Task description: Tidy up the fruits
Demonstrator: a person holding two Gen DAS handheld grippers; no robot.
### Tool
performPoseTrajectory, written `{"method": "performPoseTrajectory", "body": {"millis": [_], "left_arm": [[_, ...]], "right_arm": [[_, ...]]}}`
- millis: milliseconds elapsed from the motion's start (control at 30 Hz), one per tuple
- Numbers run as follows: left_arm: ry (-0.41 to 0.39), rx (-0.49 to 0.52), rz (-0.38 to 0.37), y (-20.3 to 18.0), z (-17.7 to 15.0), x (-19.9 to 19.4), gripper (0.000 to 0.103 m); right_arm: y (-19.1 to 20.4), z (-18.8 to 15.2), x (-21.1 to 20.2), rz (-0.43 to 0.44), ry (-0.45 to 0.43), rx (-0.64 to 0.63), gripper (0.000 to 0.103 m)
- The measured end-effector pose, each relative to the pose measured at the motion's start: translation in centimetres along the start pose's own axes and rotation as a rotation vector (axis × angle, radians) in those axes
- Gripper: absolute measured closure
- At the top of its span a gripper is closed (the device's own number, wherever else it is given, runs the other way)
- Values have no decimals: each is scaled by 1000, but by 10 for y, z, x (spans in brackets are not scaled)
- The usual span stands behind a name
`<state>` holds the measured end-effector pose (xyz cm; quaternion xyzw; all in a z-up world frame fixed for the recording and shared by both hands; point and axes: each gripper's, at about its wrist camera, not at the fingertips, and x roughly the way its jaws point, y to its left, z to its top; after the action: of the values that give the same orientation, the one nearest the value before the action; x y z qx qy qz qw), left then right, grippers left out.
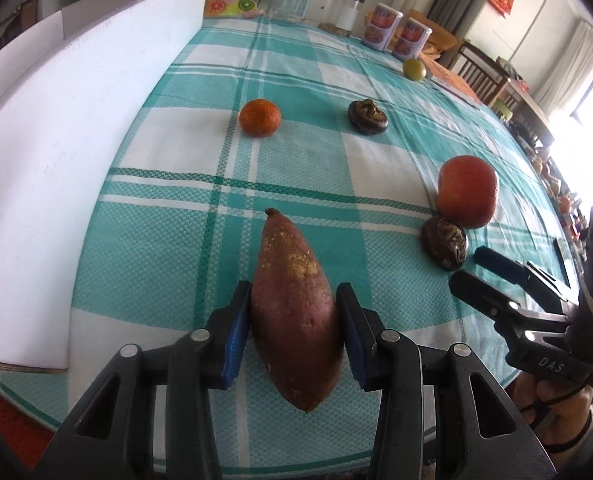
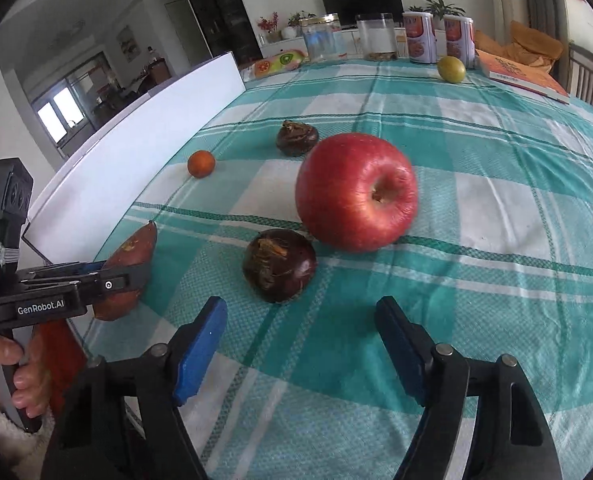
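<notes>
My left gripper (image 1: 294, 300) is shut on a reddish-brown sweet potato (image 1: 294, 300), held above the teal checked tablecloth (image 1: 184, 248); the same sweet potato (image 2: 130, 252) shows at the left of the right wrist view. My right gripper (image 2: 298, 314) stands open with nothing between its fingers, just short of a dark water chestnut (image 2: 279, 265). A red apple (image 2: 356, 192) rests right behind that chestnut. Further back lie a small orange (image 2: 201, 163), a second water chestnut (image 2: 297, 137) and a green fruit (image 2: 451, 69). The right gripper (image 1: 470, 268) also appears beside the near chestnut (image 1: 445, 242).
A white board (image 1: 56, 152) stands along the table's left side. At the far end are a glass jar (image 2: 322, 36), a clear container (image 2: 375, 36), two cans (image 2: 438, 38), a fruit-print item (image 2: 278, 63) and a book (image 2: 522, 76).
</notes>
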<state>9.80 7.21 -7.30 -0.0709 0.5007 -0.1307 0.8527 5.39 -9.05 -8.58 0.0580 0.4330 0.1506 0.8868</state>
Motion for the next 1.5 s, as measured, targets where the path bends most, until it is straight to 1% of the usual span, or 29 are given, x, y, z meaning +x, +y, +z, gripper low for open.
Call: {"method": "performPoseTrajectory", "body": {"millis": [33,100,167,200,233,267,333,433,500,567,667,733,800,900,1000,1033,1067,1100,1133,1167,1200,1233,1267,1300,1333,1367,1400,1433,1500], "left_arm": [[-3,-6,-3,2,-1,-1,59],[-8,-17,-13,6,-3,-2,59],[-11,-17,-16,6,-3,-2,59],[-12,-17,-14,6,-4,-2,59],[-15,-15,-10,6,-4,-3,59],[-16,-13,-9,5,-4,-3,59],[-24,-23,-28,6,-3,-9,59],[-49,-73,-99,10,4,-32,59],[-97,-118,-151,18,16,-58,59],[-175,-149,-146,33,30,-90,59],[-273,-198,-65,67,51,-129,59],[-292,-239,22,96,62,-140,59],[-279,-276,104,125,70,-140,59],[-226,-309,243,162,75,-125,59],[-171,-324,315,183,71,-110,59],[-169,-323,330,185,69,-107,58],[-178,-318,344,185,68,-107,56],[-192,-311,353,182,67,-108,49],[-210,-306,358,178,66,-111,36],[-235,-301,358,172,65,-115,30],[-263,-292,353,166,64,-118,24],[-285,-278,343,157,65,-122,24],[-300,-256,322,147,65,-124,24],[-312,-230,294,134,66,-125,23],[-320,-198,263,121,65,-126,21],[-323,-164,234,105,64,-123,20],[-320,-131,204,89,62,-119,19],[-306,-94,168,72,60,-112,19],[-254,-25,93,39,54,-90,19]], "right_arm": [[2,3,4,-10,-5,10,30],[7,8,14,-44,-3,26,30],[15,10,18,-92,-11,4,30],[19,10,19,-109,-17,-12,46],[22,9,19,-121,-17,-19,58],[22,8,17,-119,-19,-15,58],[22,5,11,-81,-1,2,58],[28,12,-6,34,19,50,58],[46,32,-24,92,-27,22,58],[74,60,-37,156,-69,-26,58],[123,101,-39,260,-92,-107,58],[159,123,-28,338,-67,-156,58],[194,140,-8,387,-29,-197,58],[235,154,30,409,31,-216,58],[256,156,65,391,114,-209,57],[258,159,73,389,134,-203,55],[257,160,75,392,138,-190,54],[253,160,74,398,131,-174,53],[247,160,69,405,120,-163,52],[239,159,63,402,107,-158,50],[227,158,55,386,89,-156,43],[212,156,45,366,64,-154,38],[195,152,33,337,33,-151,36],[176,147,20,297,-4,-145,31],[153,142,6,246,-44,-135,23],[126,135,-7,182,-84,-116,18],[97,126,-18,111,-121,-90,11],[65,118,-29,32,-156,-54,8],[-4,98,-40,-133,-186,43,7]]}}
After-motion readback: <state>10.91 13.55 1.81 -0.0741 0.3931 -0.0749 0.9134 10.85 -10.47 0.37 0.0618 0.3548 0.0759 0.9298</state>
